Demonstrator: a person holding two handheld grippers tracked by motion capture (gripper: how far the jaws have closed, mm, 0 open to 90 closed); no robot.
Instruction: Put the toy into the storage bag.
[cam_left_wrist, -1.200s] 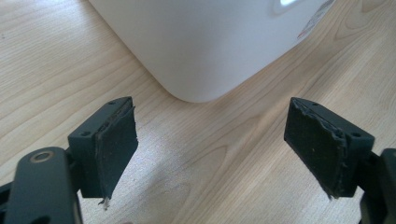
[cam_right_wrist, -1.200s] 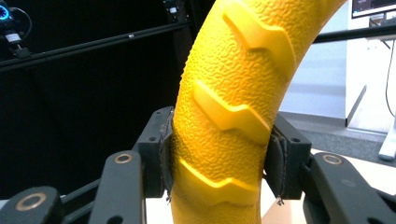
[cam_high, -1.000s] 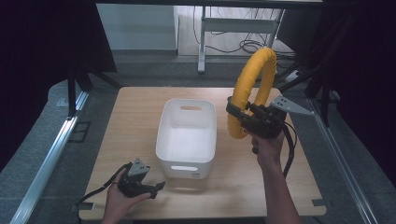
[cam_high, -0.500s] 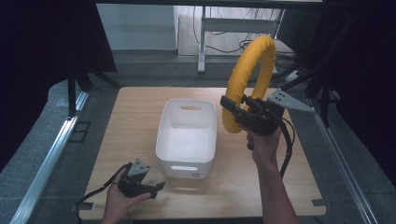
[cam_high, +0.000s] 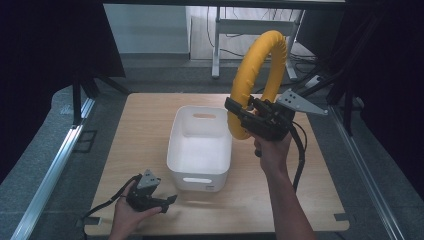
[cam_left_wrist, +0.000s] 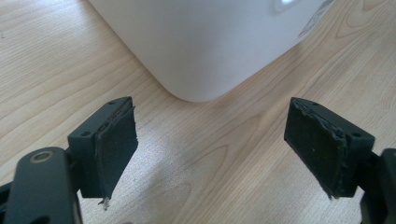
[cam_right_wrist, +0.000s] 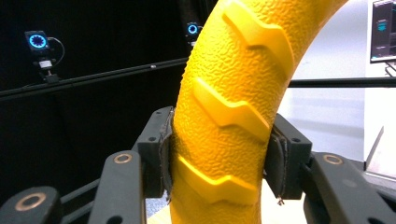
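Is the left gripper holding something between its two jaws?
No, in the left gripper view the left gripper has its jaws wide apart over bare wooden table, just short of the white bin.

The high view looks forward and down from the near side over the whole table (cam_high: 150, 145). The left gripper view sits low and close, facing the bin's (cam_left_wrist: 205, 42) near corner, which the high view also shows. The right gripper view looks up, very close on the ring (cam_right_wrist: 229, 116), shared too.
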